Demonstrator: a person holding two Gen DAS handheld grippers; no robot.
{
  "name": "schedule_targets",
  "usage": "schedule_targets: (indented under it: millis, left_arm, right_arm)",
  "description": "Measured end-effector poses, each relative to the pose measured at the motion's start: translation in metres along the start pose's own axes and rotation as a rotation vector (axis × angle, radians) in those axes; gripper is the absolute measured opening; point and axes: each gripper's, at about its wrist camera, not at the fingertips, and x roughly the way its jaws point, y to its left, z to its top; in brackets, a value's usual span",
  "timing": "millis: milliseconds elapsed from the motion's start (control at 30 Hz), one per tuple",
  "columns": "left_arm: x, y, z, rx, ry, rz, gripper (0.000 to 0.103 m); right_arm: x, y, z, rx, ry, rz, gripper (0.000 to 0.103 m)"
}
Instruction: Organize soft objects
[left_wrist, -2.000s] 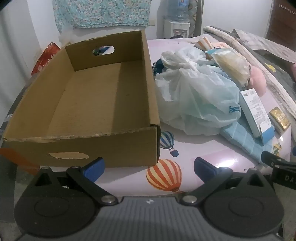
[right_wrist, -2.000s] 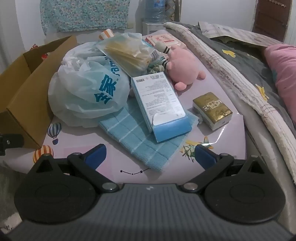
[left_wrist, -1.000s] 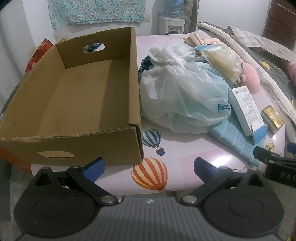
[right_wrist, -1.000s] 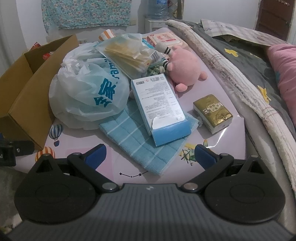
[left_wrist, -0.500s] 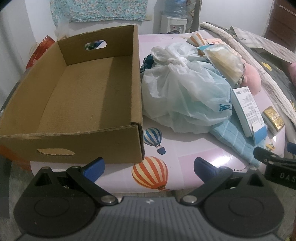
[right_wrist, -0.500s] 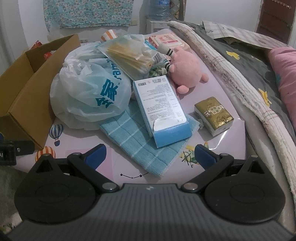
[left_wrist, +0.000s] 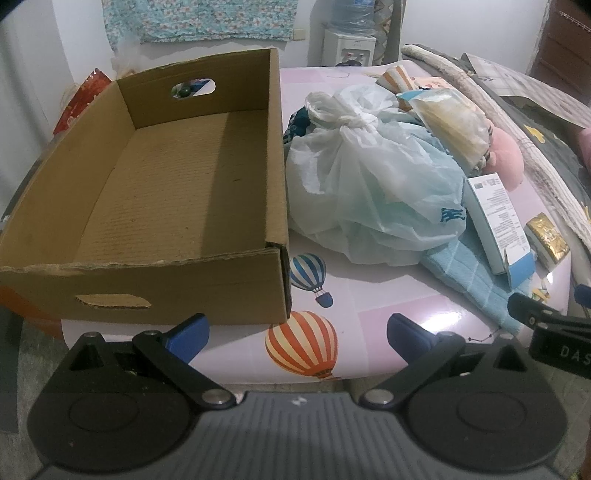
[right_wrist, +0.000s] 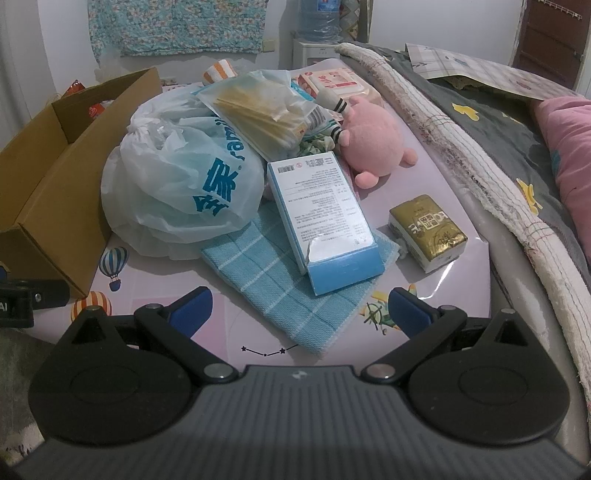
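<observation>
Tabletop (left_wrist: 369, 295), pink with balloon prints: it carries everything I must sort. Box (left_wrist: 177, 192), open cardboard, sits on the tabletop's left part with nothing inside; I judge it the destination. Bag (right_wrist: 177, 177), knotted white plastic with teal print, lies just beside the box's right wall and bears a clear pouch (right_wrist: 266, 110) on top. Towel (right_wrist: 280, 291), blue checked, lies flat at the near edge, pinned under a blue carton (right_wrist: 325, 218). Plush (right_wrist: 373, 140), pink, rests behind the carton, touching the pile. Gold pack (right_wrist: 428, 232) stands apart to the right.

My left hand-held gripper (left_wrist: 297, 330) hovers at the near edge before the box corner, fingers spread, holding nothing. My right hand-held gripper (right_wrist: 299, 308) hovers over the towel's near corner, fingers likewise spread and empty.

Risks, as I judge them: pulling the towel would drag or tip the carton resting on it; lifting the bag would spill the pouch; thin plastic may slip or tear in a pinch; a careless left approach could shove the light box off the tabletop's edge.
</observation>
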Motion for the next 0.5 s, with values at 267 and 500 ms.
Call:
schedule_targets:
  millis: [267,500]
  left_arm:
    - [0.0016,0.0006,-0.0015,-0.004,0.004,0.006,0.103]
    - [0.0021,0.0011,-0.0017,-0.006,0.006,0.006,0.103]
  right_arm:
    - [0.0008,0.0018,-0.0005,-0.002,0.003,0.000,0.102]
    - [0.0011,0.0019,-0.0006,-0.003,0.004,0.000,0.102]
